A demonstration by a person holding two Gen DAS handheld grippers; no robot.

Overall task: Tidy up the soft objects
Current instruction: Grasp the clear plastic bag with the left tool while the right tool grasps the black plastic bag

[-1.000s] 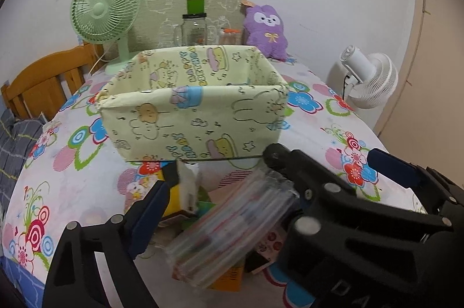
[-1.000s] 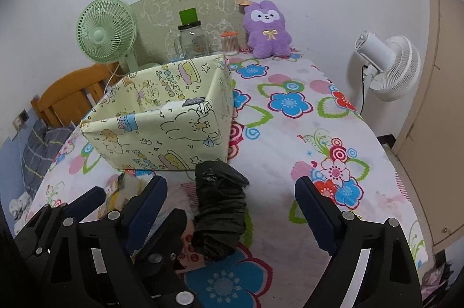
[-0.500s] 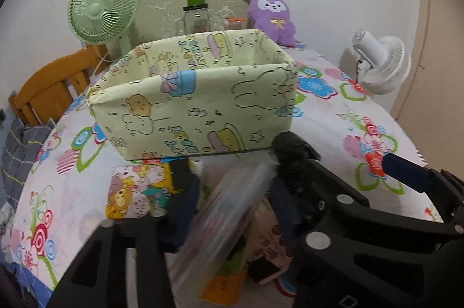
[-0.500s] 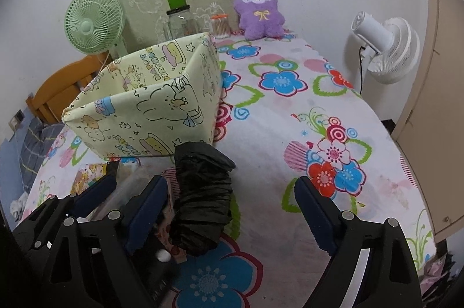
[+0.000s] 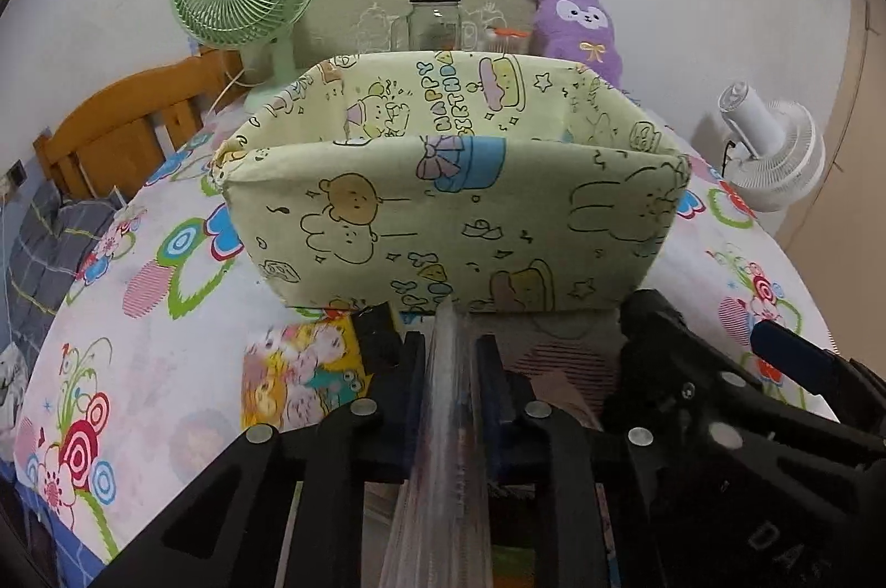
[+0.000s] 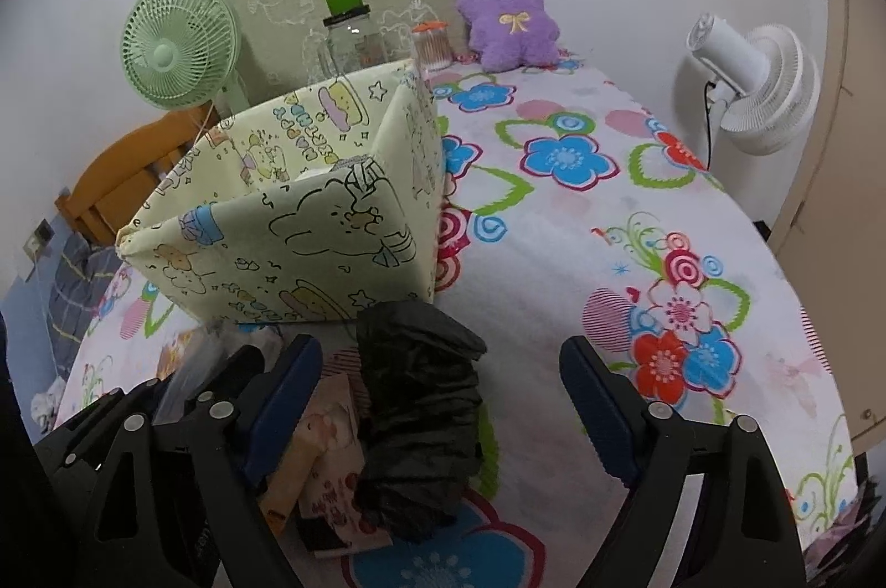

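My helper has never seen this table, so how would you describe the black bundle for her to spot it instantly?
Start at the yellow cartoon-print fabric box on the flowered tablecloth. Just in front of its near right corner lies the black bundle, between the right gripper fingers. Unlike the colourful printed packets beside it, it is plain, crinkled and glossy black.

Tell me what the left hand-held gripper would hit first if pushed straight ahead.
Most likely the near wall of the pale yellow cartoon-print fabric box, directly ahead of the left hand-held gripper, which is shut on a clear plastic packet. The gap is hard to judge.
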